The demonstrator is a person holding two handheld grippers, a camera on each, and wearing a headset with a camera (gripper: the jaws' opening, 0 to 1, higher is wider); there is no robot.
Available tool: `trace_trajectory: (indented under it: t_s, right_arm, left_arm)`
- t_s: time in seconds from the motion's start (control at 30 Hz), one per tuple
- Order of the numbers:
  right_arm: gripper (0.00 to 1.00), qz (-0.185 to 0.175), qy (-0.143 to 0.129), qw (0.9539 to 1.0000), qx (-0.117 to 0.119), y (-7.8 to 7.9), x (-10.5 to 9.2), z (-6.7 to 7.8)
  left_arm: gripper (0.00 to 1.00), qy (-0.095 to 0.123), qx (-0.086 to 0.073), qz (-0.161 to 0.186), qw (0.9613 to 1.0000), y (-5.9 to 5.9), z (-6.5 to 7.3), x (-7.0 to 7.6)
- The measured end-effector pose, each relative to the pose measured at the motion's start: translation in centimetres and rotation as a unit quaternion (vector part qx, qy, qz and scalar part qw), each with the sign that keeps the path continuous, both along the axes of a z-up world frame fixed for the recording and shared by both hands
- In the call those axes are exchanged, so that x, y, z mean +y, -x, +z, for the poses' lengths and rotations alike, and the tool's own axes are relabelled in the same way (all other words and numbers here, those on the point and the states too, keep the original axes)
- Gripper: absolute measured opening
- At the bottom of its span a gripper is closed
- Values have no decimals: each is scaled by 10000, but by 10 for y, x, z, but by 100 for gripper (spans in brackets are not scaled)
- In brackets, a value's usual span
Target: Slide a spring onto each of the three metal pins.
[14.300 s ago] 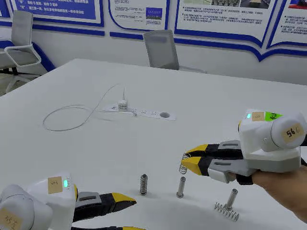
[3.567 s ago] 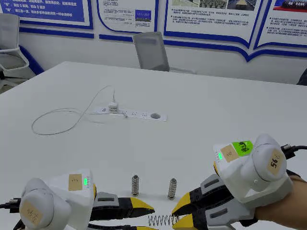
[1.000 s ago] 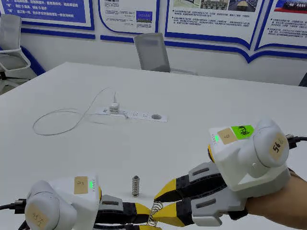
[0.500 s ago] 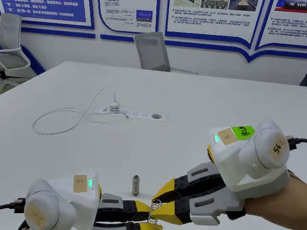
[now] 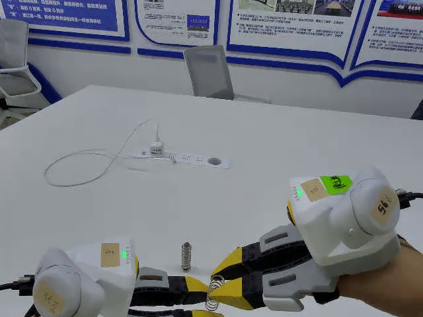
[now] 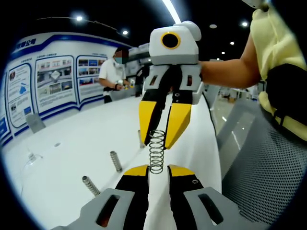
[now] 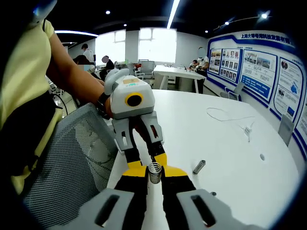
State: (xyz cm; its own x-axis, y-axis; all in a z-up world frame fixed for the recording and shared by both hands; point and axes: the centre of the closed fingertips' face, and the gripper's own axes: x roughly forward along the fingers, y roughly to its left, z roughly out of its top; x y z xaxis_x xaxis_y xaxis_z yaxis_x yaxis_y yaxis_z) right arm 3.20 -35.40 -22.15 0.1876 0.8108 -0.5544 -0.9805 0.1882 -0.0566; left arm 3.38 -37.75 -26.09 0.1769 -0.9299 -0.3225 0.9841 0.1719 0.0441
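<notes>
Head view: the spring point(image 5: 213, 293) is held over the desk's point(image 5: 277, 165) near edge between the left gripper point(image 5: 197, 290) and right gripper point(image 5: 223, 280), near a sprung pin point(image 5: 186, 256); left gripper view: both grippers' narrow jaws pinch its ends; right gripper view: it sits end-on in the right jaws.

1. A large white table point(image 5: 284, 145) spans the middle of the room.
2. A grey mesh-backed office chair point(image 5: 210, 71) stands at the table's far edge, and another grey chair point(image 5: 14, 49) stands far left.
3. The far white wall point(image 5: 317, 82) carries blue-bordered poster boards point(image 5: 297, 23).
4. In the right gripper view, bright windows point(image 7: 144, 45), a long ceiling light strip point(image 7: 173, 12) and a second white table point(image 7: 175, 72) lie far off.
</notes>
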Motion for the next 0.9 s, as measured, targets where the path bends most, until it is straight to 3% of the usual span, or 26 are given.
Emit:
trace_trajectory:
  t_s: [0.33, 0.9]
  right_arm:
    - [12, -217, 5, 9998, 7, -5, -17, 0]
    - [12, -841, -20, 9965, -8, -19, -64, 0]
  left_arm:
    - [20, 61, 50, 206, 9998, -6, 1, 11]
    - [32, 140, 116, 527, 9984, -12, 0, 25]
